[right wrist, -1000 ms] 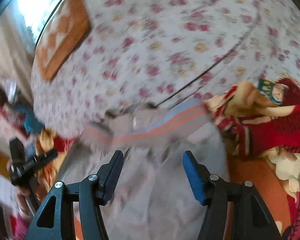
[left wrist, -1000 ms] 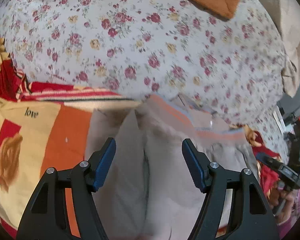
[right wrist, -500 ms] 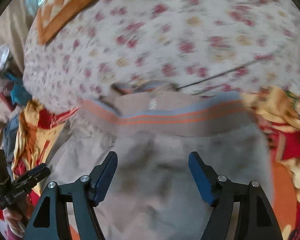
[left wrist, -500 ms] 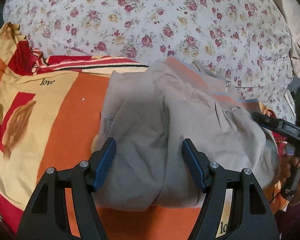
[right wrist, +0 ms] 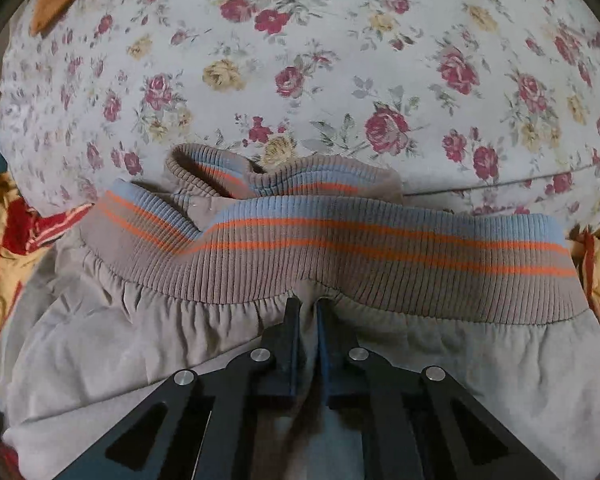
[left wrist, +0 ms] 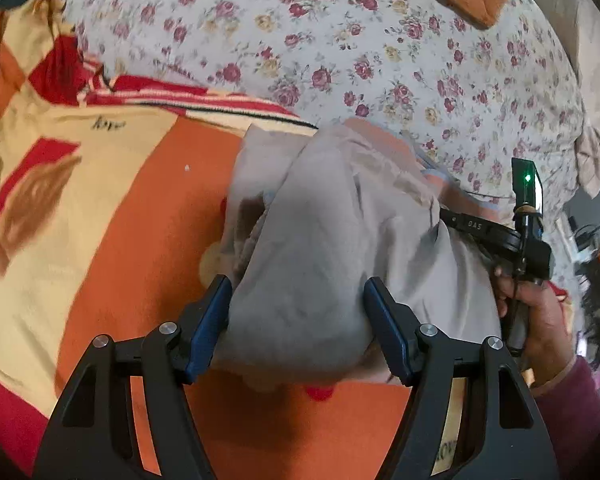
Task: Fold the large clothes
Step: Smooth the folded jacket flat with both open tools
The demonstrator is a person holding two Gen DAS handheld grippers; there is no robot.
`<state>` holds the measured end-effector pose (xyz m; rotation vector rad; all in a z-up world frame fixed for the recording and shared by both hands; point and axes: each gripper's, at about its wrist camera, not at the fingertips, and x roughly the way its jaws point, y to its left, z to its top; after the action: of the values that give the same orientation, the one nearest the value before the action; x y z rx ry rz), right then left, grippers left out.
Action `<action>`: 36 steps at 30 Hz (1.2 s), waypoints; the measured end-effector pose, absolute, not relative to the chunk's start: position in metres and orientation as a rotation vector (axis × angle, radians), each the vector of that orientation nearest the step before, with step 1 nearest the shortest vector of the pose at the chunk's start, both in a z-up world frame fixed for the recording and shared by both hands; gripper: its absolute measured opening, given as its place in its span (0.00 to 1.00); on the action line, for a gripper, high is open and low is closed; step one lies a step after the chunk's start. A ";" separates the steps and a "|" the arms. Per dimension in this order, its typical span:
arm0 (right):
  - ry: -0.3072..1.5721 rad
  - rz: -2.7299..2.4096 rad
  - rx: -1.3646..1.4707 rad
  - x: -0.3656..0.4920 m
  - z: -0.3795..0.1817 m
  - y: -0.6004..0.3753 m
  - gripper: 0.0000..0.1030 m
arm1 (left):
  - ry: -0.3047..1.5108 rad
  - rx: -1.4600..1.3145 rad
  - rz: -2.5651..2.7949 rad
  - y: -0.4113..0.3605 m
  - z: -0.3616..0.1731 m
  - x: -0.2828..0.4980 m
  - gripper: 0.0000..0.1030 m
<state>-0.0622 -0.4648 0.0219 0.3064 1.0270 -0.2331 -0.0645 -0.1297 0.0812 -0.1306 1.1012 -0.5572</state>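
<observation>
the grey jacket (left wrist: 324, 256) lies bunched in the middle of the left wrist view, on the orange patterned blanket (left wrist: 148, 240) with the floral sheet (left wrist: 340, 40) above it. the left gripper (left wrist: 298, 312) has its jaws apart, straddling a hump of the cloth without pinching it. in the right wrist view the right gripper (right wrist: 308, 312) is clamped together on a pleat of the jacket at lower centre, just under the striped ribbed hem (right wrist: 380, 256). the risk, as i judge it, is that the pinch holds only the top layer, so a lift drags one ply and skews the fold; the slack left side could also slide off the blanket
</observation>
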 end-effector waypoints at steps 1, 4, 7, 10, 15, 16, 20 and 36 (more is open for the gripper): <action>1.029 -0.224 0.303 -0.064 0.025 -0.463 0.07 | 1.100 -0.141 -0.576 -0.126 0.082 -0.066 0.67; 1.045 -0.154 0.378 -0.082 0.039 -0.465 0.27 | 1.091 -0.153 -0.631 -0.117 0.086 -0.073 0.67; 1.006 -0.063 0.464 -0.128 0.064 -0.473 0.60 | 1.103 -0.142 -0.701 -0.110 0.086 -0.078 0.67; 0.961 -0.059 0.442 -0.189 0.088 -0.485 0.61 | 1.114 -0.119 -0.706 -0.106 0.081 -0.078 0.67; 0.929 -0.196 0.457 -0.282 0.096 -0.518 0.69 | 1.137 -0.152 -0.765 -0.108 0.072 -0.075 0.65; 0.928 -0.211 0.473 -0.292 0.096 -0.525 0.69 | 1.127 -0.130 -0.771 -0.112 0.071 -0.077 0.56; 0.940 -0.189 0.552 -0.318 0.080 -0.533 0.68 | 1.132 -0.055 -0.744 -0.124 0.064 -0.077 0.25; 1.008 -0.197 0.421 -0.334 0.064 -0.523 0.04 | 1.174 -0.088 -0.647 -0.103 0.054 -0.078 0.12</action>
<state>-0.3337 -0.5232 0.0645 0.4214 1.0077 -0.1972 -0.0777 -0.1031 0.0539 -0.0879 1.1735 -0.6474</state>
